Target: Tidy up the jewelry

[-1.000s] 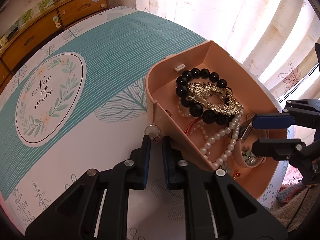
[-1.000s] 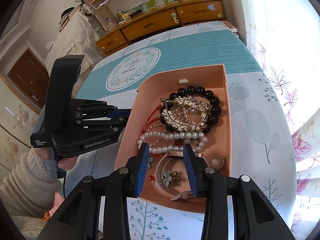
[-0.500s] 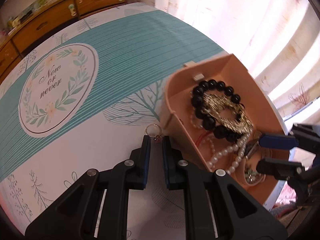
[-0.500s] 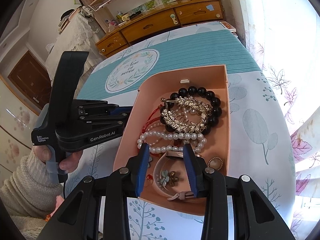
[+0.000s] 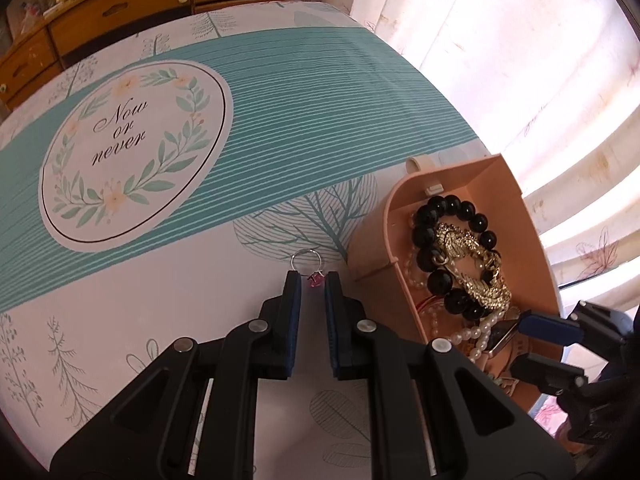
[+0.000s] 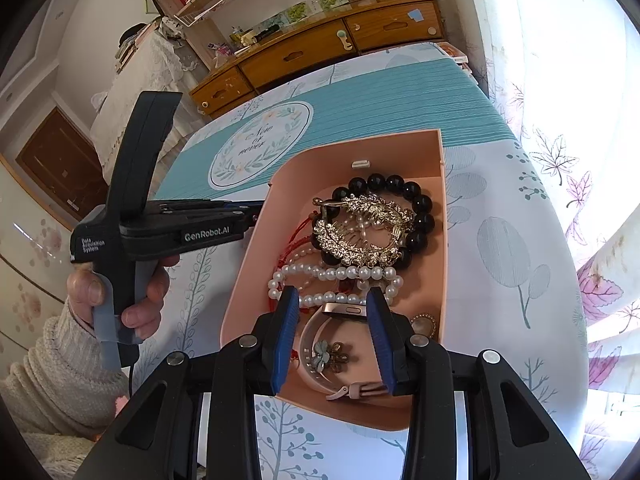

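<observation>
My left gripper (image 5: 313, 280) is shut on a thin silver ring (image 5: 306, 257) by its pink stone, just above the tablecloth and left of the peach jewelry box (image 5: 390, 224). In the right wrist view its body (image 6: 208, 232) points at the box's left wall (image 6: 256, 280). My right gripper (image 6: 332, 300) reaches into the near end of the box, its blue pads closed on either side of a rose-gold watch (image 6: 345, 310) with a pink band. The box also holds a black bead bracelet (image 6: 420, 204), a gold hair comb (image 6: 360, 232) and a pearl strand (image 6: 340, 274).
The table wears a teal and white cloth (image 5: 280, 92) with a round "Now or never" print (image 5: 132, 152). A wooden drawer unit (image 6: 340, 44) stands beyond the far edge, and a curtain (image 5: 520, 80) hangs at the right. A hand in a cream sleeve (image 6: 60, 380) holds the left gripper.
The left gripper, still holding the ring, has drawn away from the box wall and rolled, so the box now sits farther right in its view. The right gripper has not moved.
</observation>
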Tool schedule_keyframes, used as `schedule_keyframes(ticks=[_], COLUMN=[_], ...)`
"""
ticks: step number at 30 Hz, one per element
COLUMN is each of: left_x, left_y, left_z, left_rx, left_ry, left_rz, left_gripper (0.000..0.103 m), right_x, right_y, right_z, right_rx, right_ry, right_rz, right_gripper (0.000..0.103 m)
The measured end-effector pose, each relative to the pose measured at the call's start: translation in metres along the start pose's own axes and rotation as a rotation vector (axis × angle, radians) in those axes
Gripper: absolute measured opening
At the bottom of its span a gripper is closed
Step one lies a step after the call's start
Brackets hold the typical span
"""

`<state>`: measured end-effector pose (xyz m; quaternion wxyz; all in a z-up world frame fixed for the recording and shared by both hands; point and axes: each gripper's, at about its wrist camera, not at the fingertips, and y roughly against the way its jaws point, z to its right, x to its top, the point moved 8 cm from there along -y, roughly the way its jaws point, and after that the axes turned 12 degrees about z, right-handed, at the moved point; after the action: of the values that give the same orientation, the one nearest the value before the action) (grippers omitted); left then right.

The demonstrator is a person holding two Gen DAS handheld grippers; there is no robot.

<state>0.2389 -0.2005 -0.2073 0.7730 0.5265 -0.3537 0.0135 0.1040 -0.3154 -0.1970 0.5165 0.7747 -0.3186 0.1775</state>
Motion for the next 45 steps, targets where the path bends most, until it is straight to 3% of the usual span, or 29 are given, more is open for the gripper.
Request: schedule_keyframes(ticks=[3, 6, 9, 14, 24, 31, 42, 44, 45], left_x=[-0.002, -0.001, -0.001, 0.001, 0.003, 0.006, 0.006, 0.006, 0.006], left_y=[0.000, -0.001, -0.002, 0.000, -0.003, -0.006, -0.006, -0.006, -0.005], left_z=[0.002, 0.002, 0.005, -0.001, -0.002, -0.009, -0.007, -0.006, -0.005], left_rx=[0.018, 0.145, 0.188, 0.137, 0.142, 0.121, 0.122, 0.123, 0.123], left_ry=[0.000, -0.065, -0.093, -0.047, -0.103, -0.118, -0.129, -0.131, -0.136], left_rz=[-0.002, 0.008, 0.019, 0.012, 0.021, 0.004, 0.008, 0.008, 0.012], left_gripper=[0.009, 0.010, 0.016, 0.021, 0.025, 0.039, 0.040, 0.037, 0.029], right_x=[0.000, 0.000, 0.000, -0.001, -0.001, -0.001, -0.001, -0.001, -0.001], right_y=[0.000, 0.000, -0.001, 0.000, 0.000, 0.001, 0.002, 0.002, 0.002], right_z=[0.000, 0.000, 0.001, 0.001, 0.001, 0.002, 0.002, 0.002, 0.002], right_rx=[0.002, 0.003, 0.003, 0.006, 0.012, 0.016, 0.016, 0.016, 0.017], right_ry=[-0.001, -0.002, -0.004, -0.011, -0.017, -0.023, -0.026, -0.026, -0.026], right_rz=[0.001, 0.003, 0.005, 0.009, 0.017, 0.022, 0.023, 0.023, 0.023], right_gripper=[0.036, 0.036, 0.036, 0.036, 0.036, 0.036, 0.036, 0.036, 0.036])
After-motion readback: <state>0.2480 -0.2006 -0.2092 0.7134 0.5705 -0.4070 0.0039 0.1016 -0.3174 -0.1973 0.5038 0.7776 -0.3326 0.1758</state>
